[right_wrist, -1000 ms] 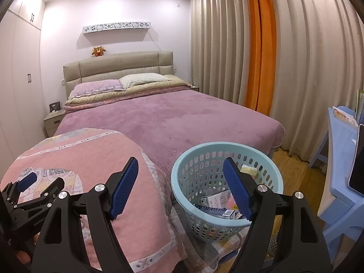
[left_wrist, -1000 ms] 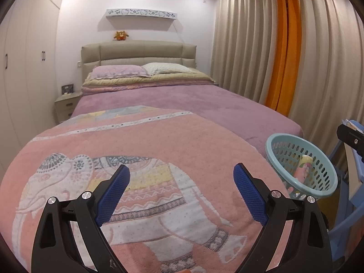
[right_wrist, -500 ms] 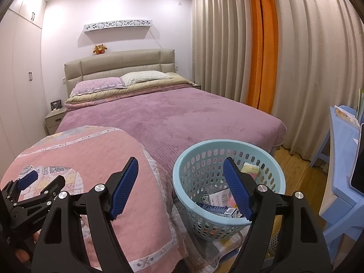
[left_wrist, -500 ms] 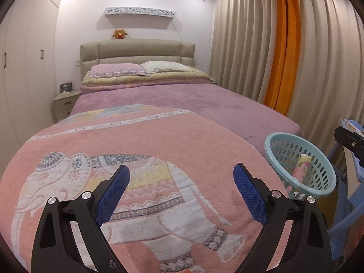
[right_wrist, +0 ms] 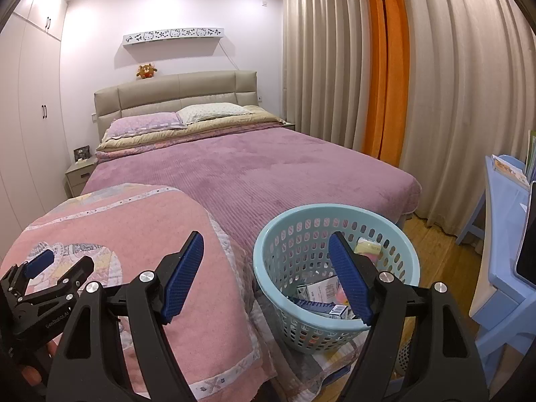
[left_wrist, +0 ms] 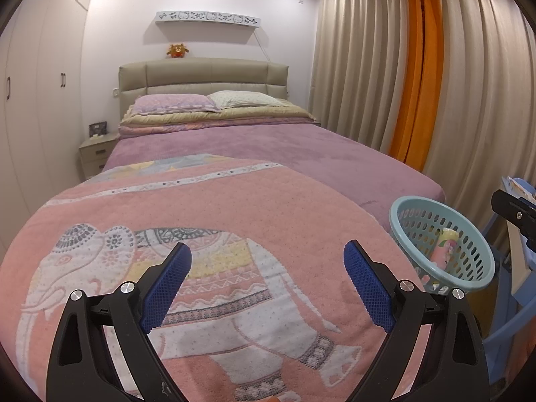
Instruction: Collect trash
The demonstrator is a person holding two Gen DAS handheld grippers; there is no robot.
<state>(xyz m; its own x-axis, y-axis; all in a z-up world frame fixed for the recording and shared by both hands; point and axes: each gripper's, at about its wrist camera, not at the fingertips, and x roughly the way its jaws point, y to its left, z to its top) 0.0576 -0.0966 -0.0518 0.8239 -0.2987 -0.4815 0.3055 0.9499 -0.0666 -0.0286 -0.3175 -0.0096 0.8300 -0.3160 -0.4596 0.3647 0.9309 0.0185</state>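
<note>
Basket (right_wrist: 268, 261) perforated glossy plastic; bedspread (right_wrist: 268, 171) plush ribbed cloth; blanket (left_wrist: 234, 207) nubbly woven cotton-like cloth; headboard (left_wrist: 201, 77) smooth leather-look padding; floor (right_wrist: 432, 244) polished wood.

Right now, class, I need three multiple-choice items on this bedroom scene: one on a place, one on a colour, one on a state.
1. Where does the basket stand?
A. on the pillows
B. beside the foot of the bed
C. on the nightstand

2. What colour is the narrow curtain strip?
A. orange
B. green
C. black

3. How does the right gripper stand?
A. shut on a box
B. shut, empty
C. open, empty

Key: 1 B, the basket sits by the bed's near corner; 2 A, the strip shows orange between beige curtains; 3 C, its blue pads stand apart, nothing between.
</note>
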